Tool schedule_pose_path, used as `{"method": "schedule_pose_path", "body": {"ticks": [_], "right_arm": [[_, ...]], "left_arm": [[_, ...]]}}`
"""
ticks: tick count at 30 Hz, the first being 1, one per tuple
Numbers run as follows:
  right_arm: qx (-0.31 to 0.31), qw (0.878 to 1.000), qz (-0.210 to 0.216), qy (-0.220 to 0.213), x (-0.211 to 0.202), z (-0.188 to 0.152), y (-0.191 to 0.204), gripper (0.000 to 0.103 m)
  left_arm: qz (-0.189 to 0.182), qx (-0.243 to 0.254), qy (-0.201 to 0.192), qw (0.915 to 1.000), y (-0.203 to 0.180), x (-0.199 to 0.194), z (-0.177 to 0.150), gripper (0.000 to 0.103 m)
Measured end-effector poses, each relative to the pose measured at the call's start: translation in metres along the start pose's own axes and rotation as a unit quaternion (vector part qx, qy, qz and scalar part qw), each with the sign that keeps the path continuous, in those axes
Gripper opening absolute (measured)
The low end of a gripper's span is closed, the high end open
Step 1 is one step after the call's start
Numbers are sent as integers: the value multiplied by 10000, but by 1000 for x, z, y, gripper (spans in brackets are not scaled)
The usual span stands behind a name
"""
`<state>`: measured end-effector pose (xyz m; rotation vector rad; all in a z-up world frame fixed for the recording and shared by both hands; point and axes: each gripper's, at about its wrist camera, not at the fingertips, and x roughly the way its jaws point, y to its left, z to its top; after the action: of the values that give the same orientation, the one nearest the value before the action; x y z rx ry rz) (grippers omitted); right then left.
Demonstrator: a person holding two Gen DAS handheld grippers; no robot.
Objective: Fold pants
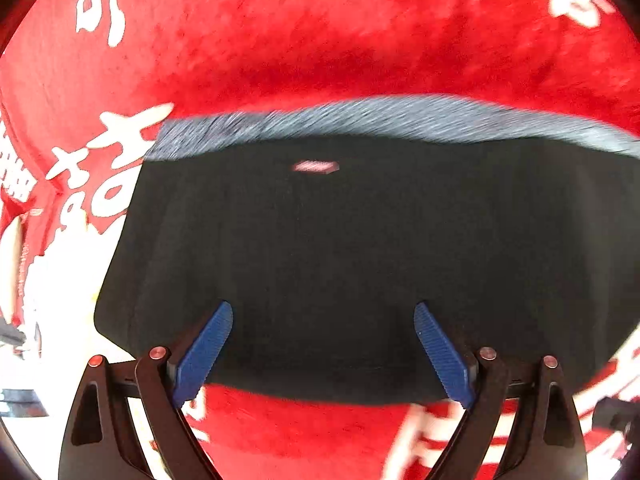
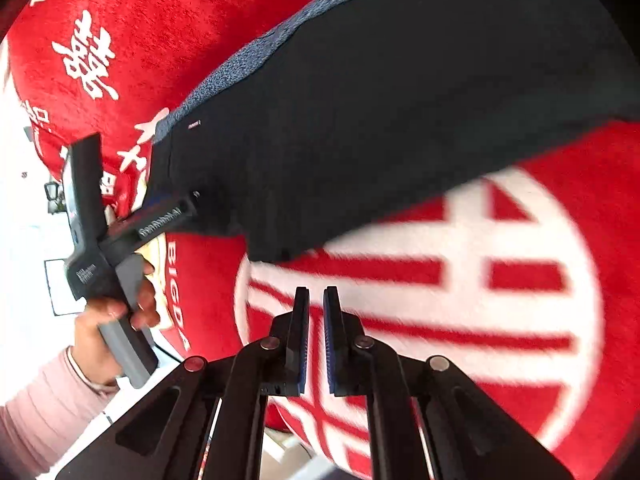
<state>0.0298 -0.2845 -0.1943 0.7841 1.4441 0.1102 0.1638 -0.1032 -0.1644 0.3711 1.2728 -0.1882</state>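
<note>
Pants (image 1: 340,264): black, folded, flat on red blanket (image 1: 320,40) with white characters; grey inner band along far edge.
Left gripper (image 1: 323,314): spread wide over pants' near edge, gripping nothing.
Right gripper (image 2: 316,300): clenched, empty, above blanket beside pants.
Hand (image 2: 106,320): around left gripper's handle.

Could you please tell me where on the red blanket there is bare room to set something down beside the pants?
Bare red blanket lies beyond the pants' grey waistband, and more below their near edge, under the shut right claw. The left end is crowded by the open left claw.
</note>
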Motion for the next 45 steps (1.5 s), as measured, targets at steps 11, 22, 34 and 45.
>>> {"method": "schedule_pose_path", "body": {"ticks": [11,22,34,45], "right_arm": [[-417,9840,-1409,-1006,-74,69,-44,32],[1142,9772,-944,-1524,-169,24,-149,9],[1637,9591,-759,-2183,-223,37,-200,15],[288,9762,-932,-1936,-177,162,-196,24]], "left_arm": [[-378,538,-191,9977,-99,-1,1,94],[-318,534,47,9981,-108,-21,18,94],[-892,723,-210,9932,-234,-48,64,94],[-712,270,88,9971,-280,-19,59,94]]}}
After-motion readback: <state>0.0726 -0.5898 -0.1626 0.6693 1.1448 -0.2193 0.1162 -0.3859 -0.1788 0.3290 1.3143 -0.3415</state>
